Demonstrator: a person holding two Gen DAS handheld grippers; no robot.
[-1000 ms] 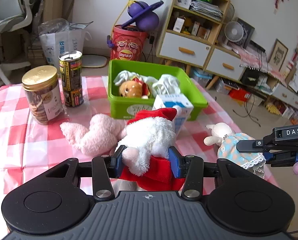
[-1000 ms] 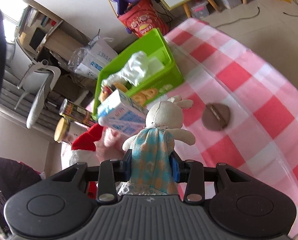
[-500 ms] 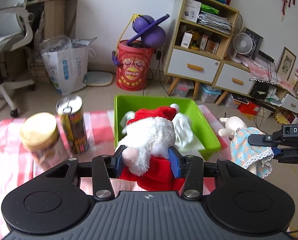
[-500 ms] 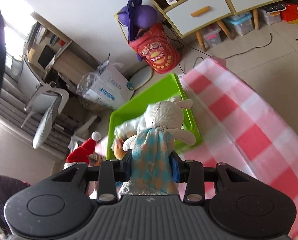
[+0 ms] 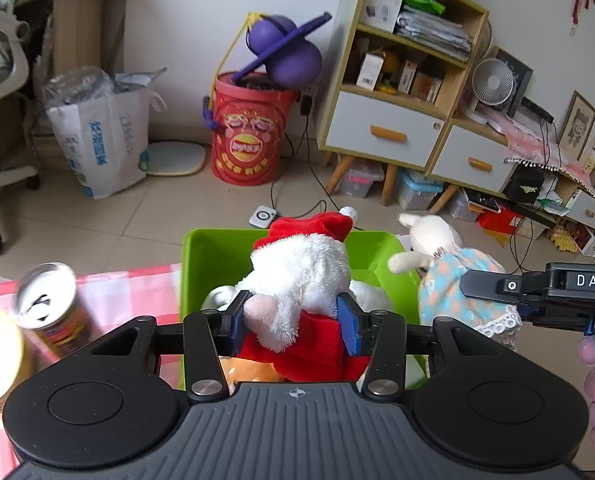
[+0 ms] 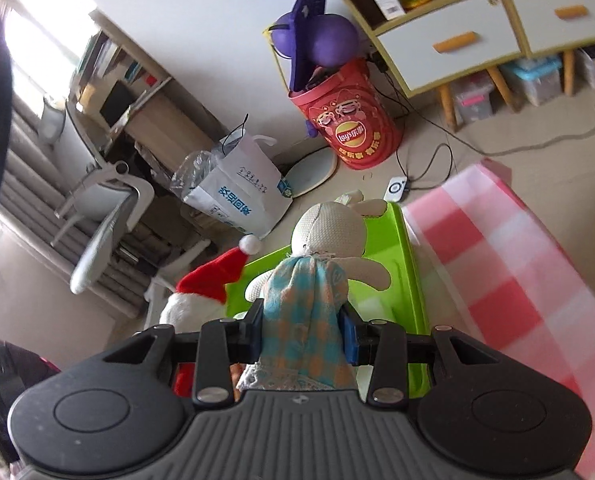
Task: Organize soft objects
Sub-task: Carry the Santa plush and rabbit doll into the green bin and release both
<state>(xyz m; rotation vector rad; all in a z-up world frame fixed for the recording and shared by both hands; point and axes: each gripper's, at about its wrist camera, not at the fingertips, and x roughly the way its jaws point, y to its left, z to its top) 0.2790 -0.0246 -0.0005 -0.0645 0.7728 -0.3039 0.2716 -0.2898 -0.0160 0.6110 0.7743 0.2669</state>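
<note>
Left gripper [image 5: 293,326] clamps a white plush in a red hat [image 5: 297,268], held over the green bin [image 5: 201,256]. Right gripper [image 6: 303,330] clamps a rabbit doll in a blue dress [image 6: 309,284] above the bin's right rim. A drink can [image 5: 51,308] stands left of the bin on the pink checked cloth [image 6: 509,264].

Hanging side by side above the bin [image 5: 201,264] on the table [image 6: 509,280]: Santa plush [image 5: 297,276] left, rabbit doll [image 5: 453,280] right; can [image 5: 51,308] standing left of bin.
</note>
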